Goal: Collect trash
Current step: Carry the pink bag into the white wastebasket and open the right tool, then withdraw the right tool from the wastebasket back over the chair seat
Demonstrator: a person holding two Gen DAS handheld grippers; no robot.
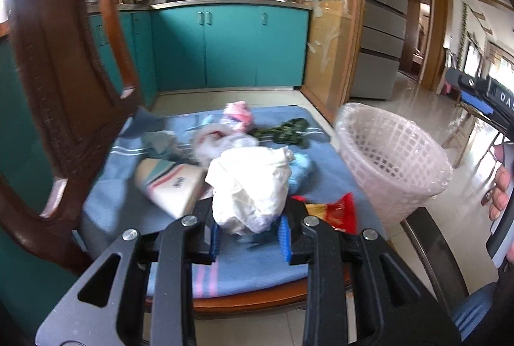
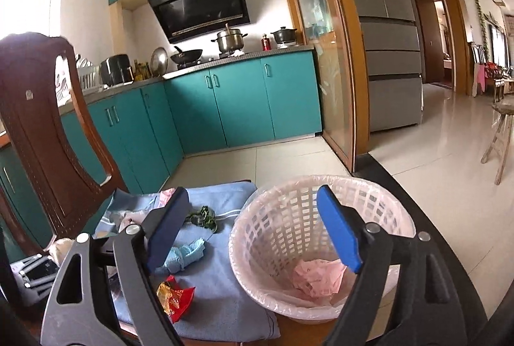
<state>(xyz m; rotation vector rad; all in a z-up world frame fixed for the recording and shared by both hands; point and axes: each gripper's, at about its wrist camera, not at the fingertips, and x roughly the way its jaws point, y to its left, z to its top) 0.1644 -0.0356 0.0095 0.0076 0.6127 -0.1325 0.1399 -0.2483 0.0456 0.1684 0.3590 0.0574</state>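
Observation:
My left gripper [image 1: 250, 228] is shut on a crumpled white bag [image 1: 250, 182], held just above the blue towel [image 1: 321, 150] on the chair seat. More trash lies on the towel: a red snack wrapper [image 1: 337, 212] [image 2: 175, 297], a light blue wad [image 2: 188, 252], green leaf scraps [image 1: 289, 130] [image 2: 202, 216], a pink-and-white bag [image 1: 237, 113] and a cream striped package [image 1: 170, 185]. The white lattice basket [image 1: 392, 166] [image 2: 282, 217] stands right of the towel. My right gripper [image 2: 252, 190] hangs open over the basket, empty. A pink crumpled wrapper [image 2: 318, 278] lies inside.
A carved wooden chair back [image 1: 64, 73] [image 2: 41, 127] rises on the left. Teal kitchen cabinets [image 2: 241, 102] stand behind, a grey fridge [image 2: 388, 40] to the right, a wooden stool [image 2: 501, 134] far right. The basket rests on a dark tabletop [image 2: 449, 249]. A hand [image 1: 501, 188] shows at the right edge.

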